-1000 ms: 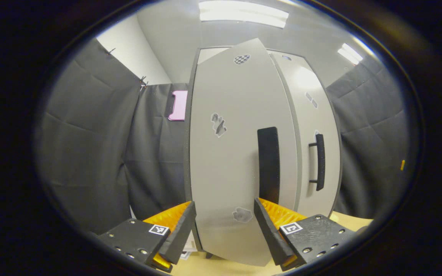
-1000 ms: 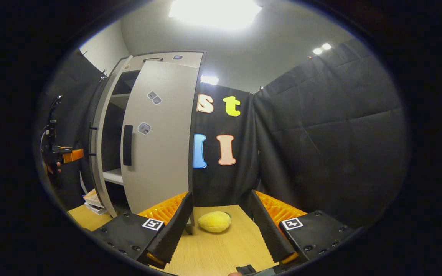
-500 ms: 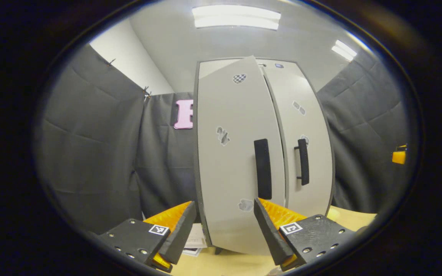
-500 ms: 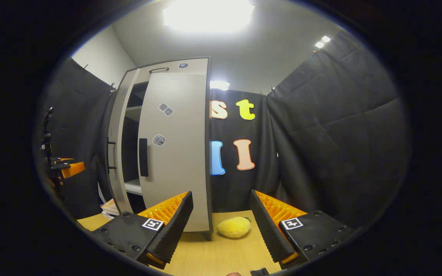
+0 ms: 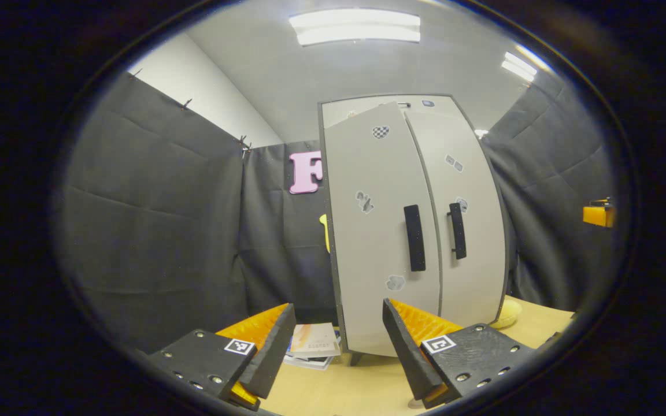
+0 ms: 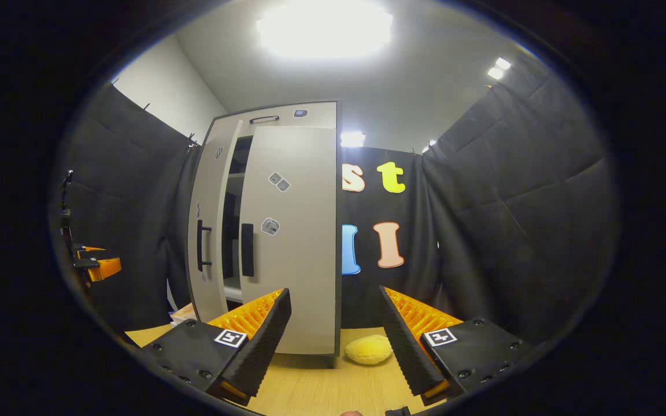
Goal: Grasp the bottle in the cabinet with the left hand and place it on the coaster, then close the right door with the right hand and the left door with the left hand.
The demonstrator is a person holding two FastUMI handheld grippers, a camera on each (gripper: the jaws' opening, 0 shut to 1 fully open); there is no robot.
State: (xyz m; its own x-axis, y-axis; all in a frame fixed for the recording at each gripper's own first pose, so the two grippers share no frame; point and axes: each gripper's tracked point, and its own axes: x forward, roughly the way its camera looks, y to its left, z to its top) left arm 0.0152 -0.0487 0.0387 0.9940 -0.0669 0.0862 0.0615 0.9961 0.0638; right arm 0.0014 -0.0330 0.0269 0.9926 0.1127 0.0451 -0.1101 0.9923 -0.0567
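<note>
Left door (image 6: 208, 231) has swung nearly shut; left gripper (image 5: 333, 352) retreated.

I saw yellow plush lump (image 6: 369, 350) on wooden table (image 6: 321, 393); stacked books (image 5: 312, 345) lay on it too (covers too blurred to tell).

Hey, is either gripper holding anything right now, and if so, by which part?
Nothing is held. The left gripper and the right gripper are both open, with only air between their fingers, away from the cabinet.
</note>
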